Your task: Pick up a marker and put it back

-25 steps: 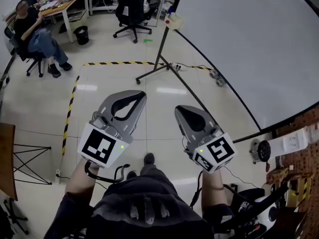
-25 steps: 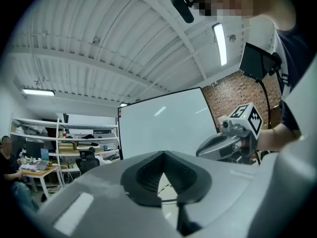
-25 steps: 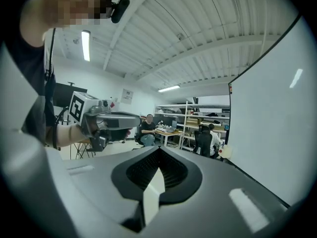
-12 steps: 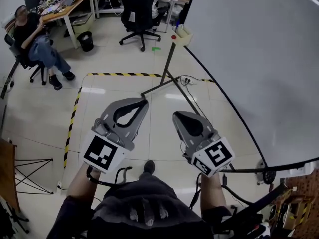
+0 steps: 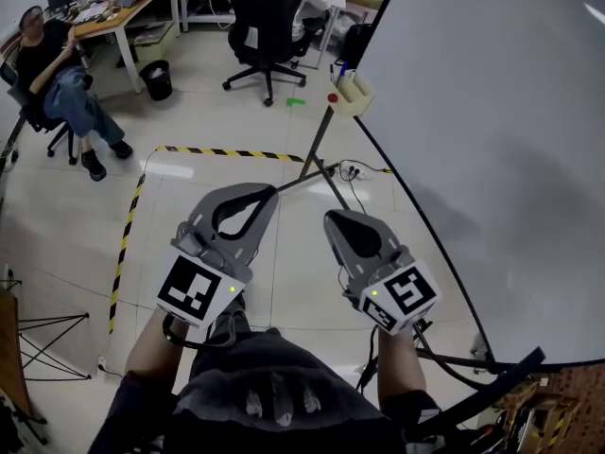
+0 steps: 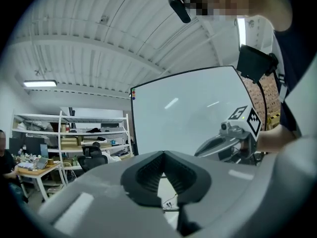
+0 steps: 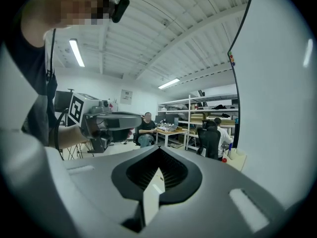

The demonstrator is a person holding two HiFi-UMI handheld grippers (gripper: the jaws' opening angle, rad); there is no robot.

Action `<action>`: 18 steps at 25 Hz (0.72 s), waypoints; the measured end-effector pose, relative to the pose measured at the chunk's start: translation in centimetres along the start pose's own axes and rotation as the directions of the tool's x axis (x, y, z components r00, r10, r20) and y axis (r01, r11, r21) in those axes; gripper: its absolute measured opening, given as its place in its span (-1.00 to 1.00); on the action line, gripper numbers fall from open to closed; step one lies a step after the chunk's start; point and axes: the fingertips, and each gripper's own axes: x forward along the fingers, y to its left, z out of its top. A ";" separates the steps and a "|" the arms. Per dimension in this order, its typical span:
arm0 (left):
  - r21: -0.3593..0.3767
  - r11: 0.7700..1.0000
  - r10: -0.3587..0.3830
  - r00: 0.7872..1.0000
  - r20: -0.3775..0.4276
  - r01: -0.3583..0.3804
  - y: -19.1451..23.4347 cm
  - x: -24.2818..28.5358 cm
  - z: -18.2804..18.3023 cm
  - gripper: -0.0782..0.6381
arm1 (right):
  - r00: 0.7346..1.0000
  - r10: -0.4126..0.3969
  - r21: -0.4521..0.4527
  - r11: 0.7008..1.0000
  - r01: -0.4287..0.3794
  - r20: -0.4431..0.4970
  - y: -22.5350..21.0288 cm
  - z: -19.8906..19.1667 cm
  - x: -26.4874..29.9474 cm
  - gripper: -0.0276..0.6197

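A large whiteboard (image 5: 492, 140) on a wheeled stand fills the right side of the head view. At its far end hangs a beige tray (image 5: 355, 93) with markers standing in it, and a red knob (image 5: 332, 98) sits beside it. The tray (image 7: 238, 158) also shows low on the right in the right gripper view. My left gripper (image 5: 272, 189) and right gripper (image 5: 329, 218) are held side by side over the floor, pointing towards that end of the board, well short of the tray. Both are shut and hold nothing, their tips meeting in the left gripper (image 6: 163, 153) and right gripper (image 7: 159, 148) views.
The stand's leg (image 5: 317, 149) and floor cables (image 5: 354, 170) lie ahead. Yellow-black tape (image 5: 222, 152) marks the floor. Beyond it are a black office chair (image 5: 265, 17), a bin (image 5: 156, 78) and a seated person (image 5: 57, 74) at a desk.
Both grippers and the view have travelled forward along the whiteboard; the tray and the taped line now sit nearer. The jaws stay shut and empty.
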 end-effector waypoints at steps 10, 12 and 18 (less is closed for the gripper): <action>0.004 0.990 -0.142 0.989 0.043 0.142 11.5 10.4 -2.7 -0.76 | 0.991 -0.127 0.019 0.992 0.128 -0.045 -10.1 0.3 11.0 -0.91; -0.025 0.986 -0.165 0.985 0.052 0.166 13.9 11.9 -3.0 -0.76 | 0.987 -0.152 0.018 0.988 0.153 -0.047 -11.5 0.6 13.1 -0.91; -0.040 0.974 -0.220 0.975 0.043 0.222 17.7 16.5 -4.5 -0.76 | 0.977 -0.204 0.042 0.978 0.206 -0.054 -15.9 0.9 16.4 -0.91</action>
